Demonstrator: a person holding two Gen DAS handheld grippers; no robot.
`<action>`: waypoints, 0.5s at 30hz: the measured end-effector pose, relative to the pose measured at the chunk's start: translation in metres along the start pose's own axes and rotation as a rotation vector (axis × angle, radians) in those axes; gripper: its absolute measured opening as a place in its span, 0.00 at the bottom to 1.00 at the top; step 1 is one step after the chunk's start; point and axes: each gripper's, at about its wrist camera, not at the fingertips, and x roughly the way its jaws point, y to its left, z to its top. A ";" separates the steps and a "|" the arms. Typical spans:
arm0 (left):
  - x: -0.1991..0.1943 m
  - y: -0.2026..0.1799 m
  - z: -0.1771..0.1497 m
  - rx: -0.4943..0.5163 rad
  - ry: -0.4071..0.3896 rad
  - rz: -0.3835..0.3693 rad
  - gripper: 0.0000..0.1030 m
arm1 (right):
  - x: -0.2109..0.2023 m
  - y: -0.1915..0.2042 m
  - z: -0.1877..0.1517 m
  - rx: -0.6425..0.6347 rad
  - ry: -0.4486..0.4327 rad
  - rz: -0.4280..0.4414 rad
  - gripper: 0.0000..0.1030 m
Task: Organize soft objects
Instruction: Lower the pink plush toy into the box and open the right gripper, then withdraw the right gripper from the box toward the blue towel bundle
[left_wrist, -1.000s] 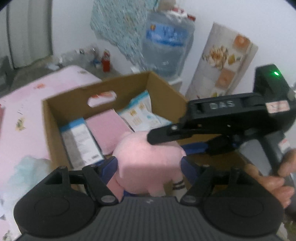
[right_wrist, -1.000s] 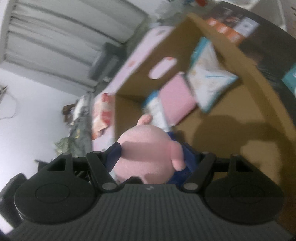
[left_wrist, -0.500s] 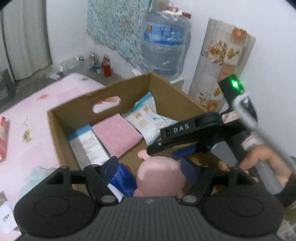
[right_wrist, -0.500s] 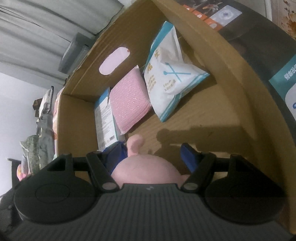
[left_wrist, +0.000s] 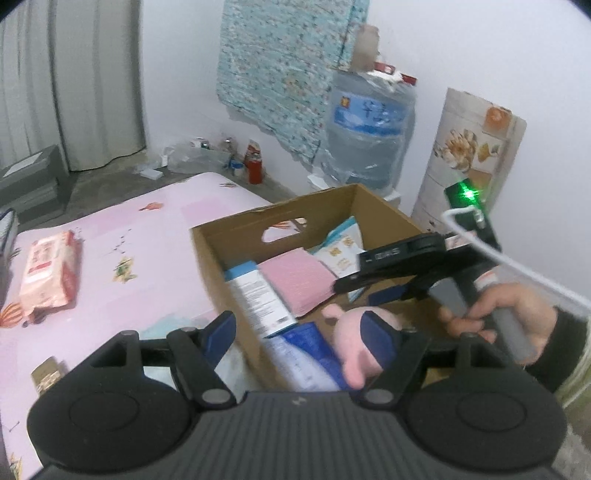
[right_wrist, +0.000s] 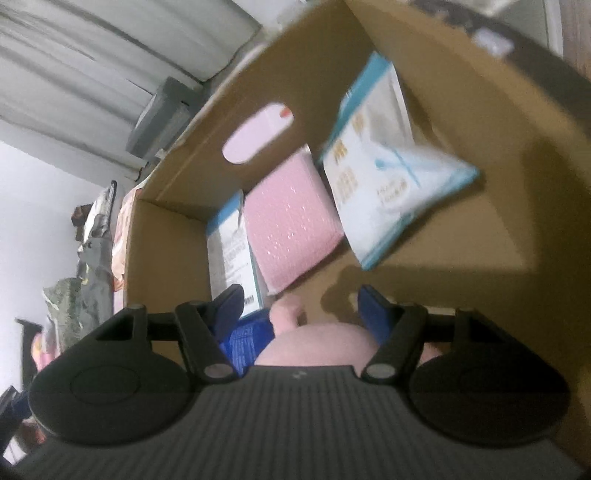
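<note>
A pink plush toy (left_wrist: 351, 350) lies in the near corner of the brown cardboard box (left_wrist: 236, 229), beside a blue packet (left_wrist: 306, 350). My left gripper (left_wrist: 301, 328) is open and empty, above the box's near wall. My right gripper (right_wrist: 301, 306) is open over the plush (right_wrist: 317, 343), which lies below the jaws, not gripped. It also shows in the left wrist view (left_wrist: 369, 291), held over the box. The box (right_wrist: 177, 236) holds a pink pad (right_wrist: 291, 221), a white-and-blue pack (right_wrist: 384, 188) and a white carton (right_wrist: 229, 251).
The box sits on a pink printed sheet (left_wrist: 129, 266). A pink wipes pack (left_wrist: 48, 273) lies on it at the left. A water jug (left_wrist: 369, 129) and a floral roll (left_wrist: 469, 162) stand by the wall behind the box.
Both grippers opened and let the plush go; it dropped into the box's near corner. The left gripper pulled back and up, the right lifted slightly.
</note>
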 end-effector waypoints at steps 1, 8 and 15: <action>-0.005 0.005 -0.004 -0.006 -0.004 0.005 0.73 | -0.002 0.003 0.000 -0.022 0.011 -0.009 0.67; -0.043 0.043 -0.040 -0.063 -0.034 0.081 0.74 | 0.001 0.017 -0.014 -0.172 0.149 -0.113 0.86; -0.076 0.082 -0.080 -0.182 -0.048 0.158 0.74 | -0.006 0.020 -0.026 -0.242 0.117 -0.119 0.78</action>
